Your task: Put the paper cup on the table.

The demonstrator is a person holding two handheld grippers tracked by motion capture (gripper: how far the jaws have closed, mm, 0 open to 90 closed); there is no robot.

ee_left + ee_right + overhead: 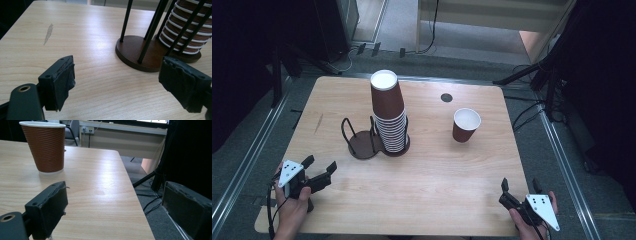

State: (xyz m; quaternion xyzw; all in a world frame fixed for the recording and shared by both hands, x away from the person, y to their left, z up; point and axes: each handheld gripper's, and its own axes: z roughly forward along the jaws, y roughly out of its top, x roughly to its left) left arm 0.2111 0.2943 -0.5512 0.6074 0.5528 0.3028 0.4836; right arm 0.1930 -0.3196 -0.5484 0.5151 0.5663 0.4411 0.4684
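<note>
Both jaw pairs stand apart, gripping nothing. The left hand-held gripper rests on the worktop, the cup stack just ahead; the right hand-held gripper faces the single cup, well apart.

Stack of cups in wire holder at table centre; single cup apart to its right. Left gripper and right gripper rest at the near corners, jaws apart.
</note>
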